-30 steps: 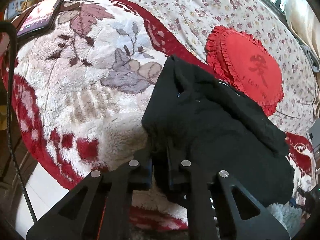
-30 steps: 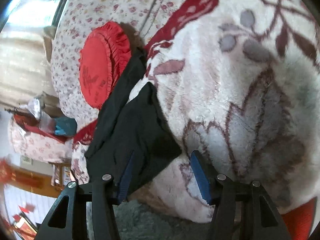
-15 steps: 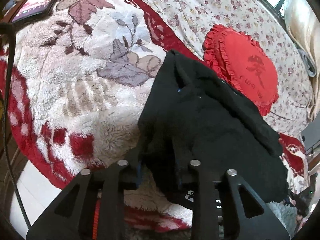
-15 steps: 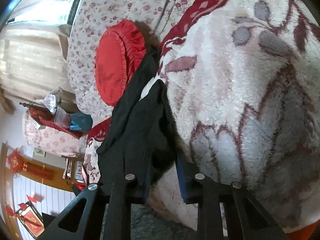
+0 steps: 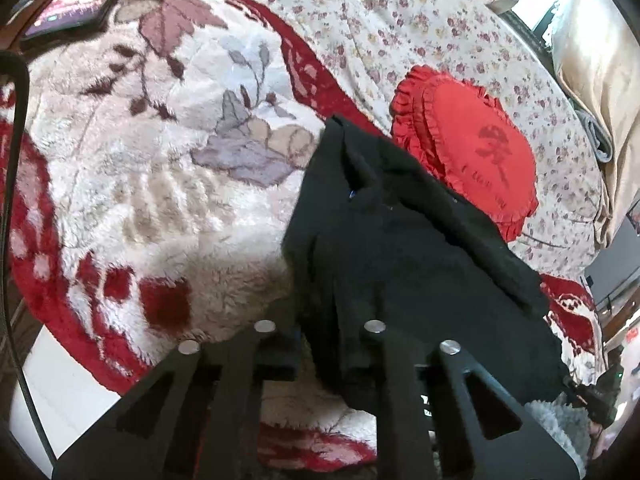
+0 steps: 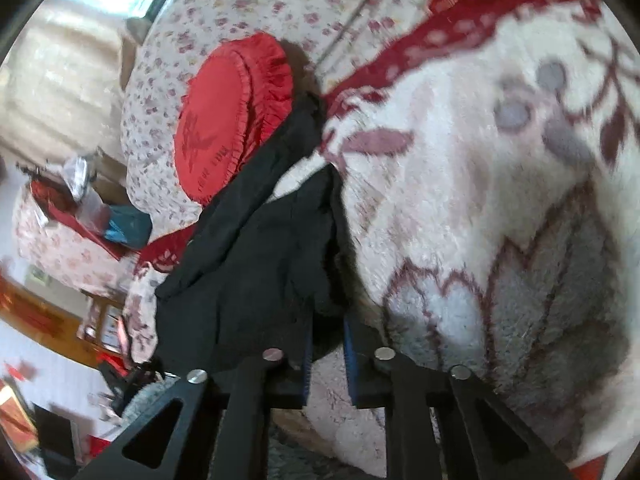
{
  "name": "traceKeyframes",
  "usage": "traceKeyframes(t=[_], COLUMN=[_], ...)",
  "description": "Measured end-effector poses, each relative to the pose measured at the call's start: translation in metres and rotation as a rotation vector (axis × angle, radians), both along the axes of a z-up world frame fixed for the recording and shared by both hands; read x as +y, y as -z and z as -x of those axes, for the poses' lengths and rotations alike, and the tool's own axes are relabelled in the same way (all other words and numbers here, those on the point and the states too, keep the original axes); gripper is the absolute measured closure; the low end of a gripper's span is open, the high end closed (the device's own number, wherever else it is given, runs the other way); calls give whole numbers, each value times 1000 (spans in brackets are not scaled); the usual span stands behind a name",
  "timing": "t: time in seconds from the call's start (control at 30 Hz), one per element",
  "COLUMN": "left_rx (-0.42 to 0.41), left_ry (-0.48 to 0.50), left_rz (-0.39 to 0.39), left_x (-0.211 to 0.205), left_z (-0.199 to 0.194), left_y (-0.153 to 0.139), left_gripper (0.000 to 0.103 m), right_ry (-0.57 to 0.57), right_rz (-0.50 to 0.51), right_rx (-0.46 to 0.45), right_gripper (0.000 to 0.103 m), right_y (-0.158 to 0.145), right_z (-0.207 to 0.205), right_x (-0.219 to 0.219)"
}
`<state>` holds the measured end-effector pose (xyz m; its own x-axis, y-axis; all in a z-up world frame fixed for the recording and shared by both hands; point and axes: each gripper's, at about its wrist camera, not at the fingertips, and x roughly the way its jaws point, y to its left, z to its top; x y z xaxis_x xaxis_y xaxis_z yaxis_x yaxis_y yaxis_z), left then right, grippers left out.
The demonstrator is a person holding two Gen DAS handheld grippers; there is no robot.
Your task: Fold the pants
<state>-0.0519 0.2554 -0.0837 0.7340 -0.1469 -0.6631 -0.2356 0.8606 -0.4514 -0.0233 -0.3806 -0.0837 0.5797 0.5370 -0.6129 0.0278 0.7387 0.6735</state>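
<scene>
Phone (image 5: 76,4) only in left view; blue pads (image 6: 347,354) only right.

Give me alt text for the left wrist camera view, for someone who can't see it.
The left gripper is closing its fingers on the near edge of black pants lying crumpled on a fluffy white and red floral blanket. A round red frilled cushion lies behind them on a flowered sheet.

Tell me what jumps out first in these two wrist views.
The black pants lie crumpled on the fluffy white-and-red floral blanket, their near edge between both closing claws: left claw, right claw. Just beyond the pants sits a bright red ruffled cushion on the flowered bedspread. A phone rests at the blanket's far left edge.
</scene>
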Motion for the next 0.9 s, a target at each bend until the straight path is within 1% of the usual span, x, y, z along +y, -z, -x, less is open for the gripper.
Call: traceKeyframes(t=[0.07,0.13,0.2,0.27,0.33,0.43,0.5,0.57,0.63,0.73,0.77,0.8,0.83,0.87,0.9], left_rx=[-14,-27,-38,-38,-40,-10,22,43,52,71,77,80,83,91,94], left_ry=[-13,-20,1,27,41,29,1,-37,-42,-31,-26,-29,-37,-51,-57], left_rz=[-6,4,16,5,15,-21,-22,-15,-13,-64,-76,-80,-79,-79,-72], left_x=[-2,-7,-16,-27,-32,-33,-28,-21,-20,-26,-27,-27,-24,-20,-17], left_z=[3,4,2,0,0,0,3,7,8,3,2,2,2,3,4], left_y=[-7,-14,-20,-25,-27,-20,-10,0,4,6,7,8,8,9,10], left_gripper=[96,96,96,96,96,96,96,96,96,95,92,85,81,72,70], right_ry=[18,35,52,65,78,92,81,61,41,61,65,65,68,68,66], right_rz=[30,75,113,150,185,206,209,194,193,185,185,195,226,255,276], right_rx=[-9,-6,-6,-20,-26,-33,-21,7,42,52,52,53,52,45,40], right_gripper=[96,97,97,97,97,97,97,97,97,97,97,97,97,97,97], right_y=[-6,-14,-23,-35,-44,-51,-47,-34,-18,-5,-4,-5,-9,-13,-17], right_z=[-1,-7,-13,-20,-23,-20,-14,-7,0,5,5,5,4,3,2], right_x=[-2,-8,-15,-23,-30,-39,-37,-33,-25,-24,-24,-24,-22,-21,-20])
